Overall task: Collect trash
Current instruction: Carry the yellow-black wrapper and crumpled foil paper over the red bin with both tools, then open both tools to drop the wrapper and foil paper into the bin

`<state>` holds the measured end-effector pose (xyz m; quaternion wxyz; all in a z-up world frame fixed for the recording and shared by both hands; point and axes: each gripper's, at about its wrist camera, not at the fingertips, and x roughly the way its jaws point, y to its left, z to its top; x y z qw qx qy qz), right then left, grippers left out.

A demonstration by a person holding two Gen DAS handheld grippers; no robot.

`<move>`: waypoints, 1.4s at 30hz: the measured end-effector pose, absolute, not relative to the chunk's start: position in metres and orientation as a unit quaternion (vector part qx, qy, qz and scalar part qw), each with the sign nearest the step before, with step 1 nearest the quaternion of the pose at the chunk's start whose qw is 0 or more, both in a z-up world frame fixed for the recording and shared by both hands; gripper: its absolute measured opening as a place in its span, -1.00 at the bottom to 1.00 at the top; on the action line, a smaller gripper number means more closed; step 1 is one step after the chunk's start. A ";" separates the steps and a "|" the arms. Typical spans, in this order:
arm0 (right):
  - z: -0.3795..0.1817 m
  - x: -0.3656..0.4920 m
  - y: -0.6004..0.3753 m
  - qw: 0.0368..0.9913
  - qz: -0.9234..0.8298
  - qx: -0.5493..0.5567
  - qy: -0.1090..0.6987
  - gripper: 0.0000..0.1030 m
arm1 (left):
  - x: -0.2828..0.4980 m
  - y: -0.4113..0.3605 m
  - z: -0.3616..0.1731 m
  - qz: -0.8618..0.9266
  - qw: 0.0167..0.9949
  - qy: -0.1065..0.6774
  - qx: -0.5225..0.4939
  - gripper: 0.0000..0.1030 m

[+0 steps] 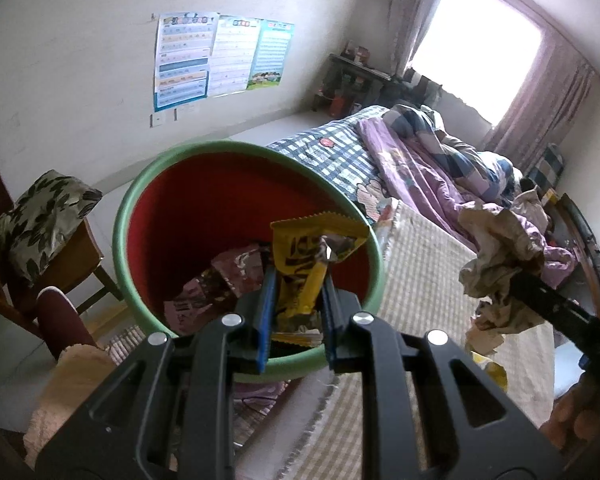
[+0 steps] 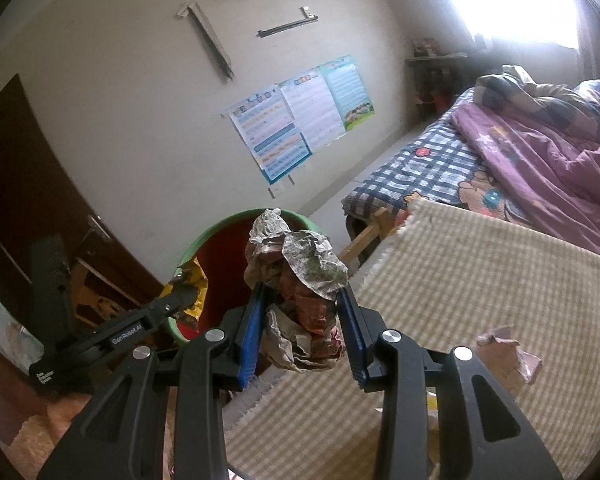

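Note:
A red trash bin with a green rim (image 1: 148,184) stands beside the bed and holds several pink wrappers (image 1: 220,280). My left gripper (image 1: 298,280) is shut on a yellow snack wrapper (image 1: 300,264), held just over the bin's near rim. In the right wrist view the same bin (image 2: 224,248) shows behind my right gripper (image 2: 302,300), which is shut on a crumpled ball of newspaper (image 2: 300,276). That ball (image 1: 496,264) hangs to the right of the bin in the left wrist view. The left gripper with its yellow wrapper (image 2: 188,292) shows at the bin's left edge.
A beige checked mat (image 2: 480,300) covers the bed's near end, with a torn pink scrap (image 2: 508,354) on it. Purple bedding (image 1: 428,168) lies further back. A chair with a leaf-print cushion (image 1: 40,216) stands left of the bin. A dark door (image 2: 16,184) is at the left.

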<state>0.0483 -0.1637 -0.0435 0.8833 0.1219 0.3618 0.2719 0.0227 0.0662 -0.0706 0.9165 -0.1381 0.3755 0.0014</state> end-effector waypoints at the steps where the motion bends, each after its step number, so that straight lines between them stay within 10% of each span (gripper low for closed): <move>1: -0.045 0.048 -0.164 0.883 0.275 0.121 0.361 -0.30 | 0.023 0.067 -0.071 0.004 0.916 0.375 -0.139 -0.62; 38: -0.063 0.110 -0.069 0.848 0.345 0.077 0.395 -0.28 | 0.050 0.104 -0.093 0.083 0.900 0.399 -0.154 -0.61; 42: -0.062 0.111 -0.069 0.849 0.344 0.081 0.393 0.04 | 0.048 0.105 -0.093 0.090 0.900 0.397 -0.157 -0.16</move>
